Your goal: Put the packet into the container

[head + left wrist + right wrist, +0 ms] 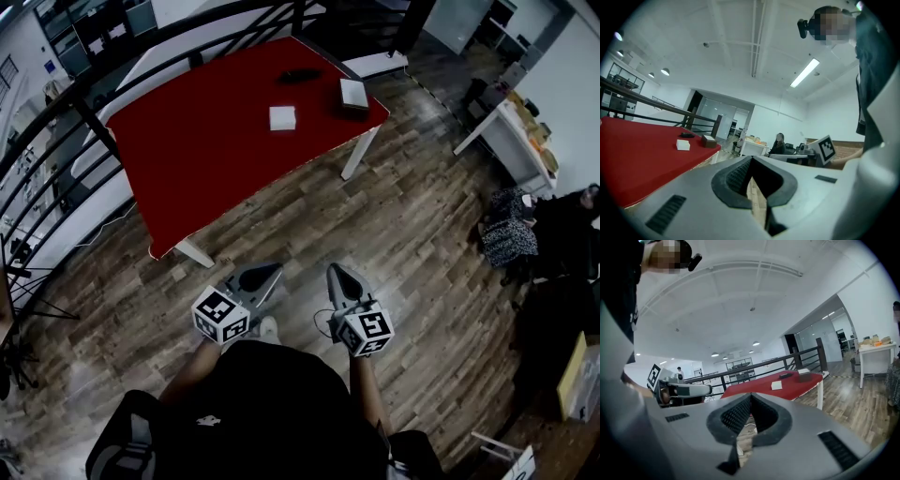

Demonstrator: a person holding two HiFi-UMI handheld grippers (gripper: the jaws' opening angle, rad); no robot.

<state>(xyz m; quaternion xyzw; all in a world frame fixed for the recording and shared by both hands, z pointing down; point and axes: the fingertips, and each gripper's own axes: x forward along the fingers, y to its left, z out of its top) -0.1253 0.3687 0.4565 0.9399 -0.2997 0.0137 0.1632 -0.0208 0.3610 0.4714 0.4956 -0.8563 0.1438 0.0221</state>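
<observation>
A small white packet lies on the red table, far ahead of me. Just to its right, near the table's corner, sits the container, a small brown box with a white top. My left gripper and right gripper hang side by side over the wooden floor, well short of the table, both shut and empty. The left gripper view has its jaws meeting, with the packet and container far off. In the right gripper view the jaws also meet, beyond them the packet and container.
A flat black object lies at the table's far edge. A black railing curves round the table's left and back. A white table and a seated person are at the right. Plank floor lies between me and the table.
</observation>
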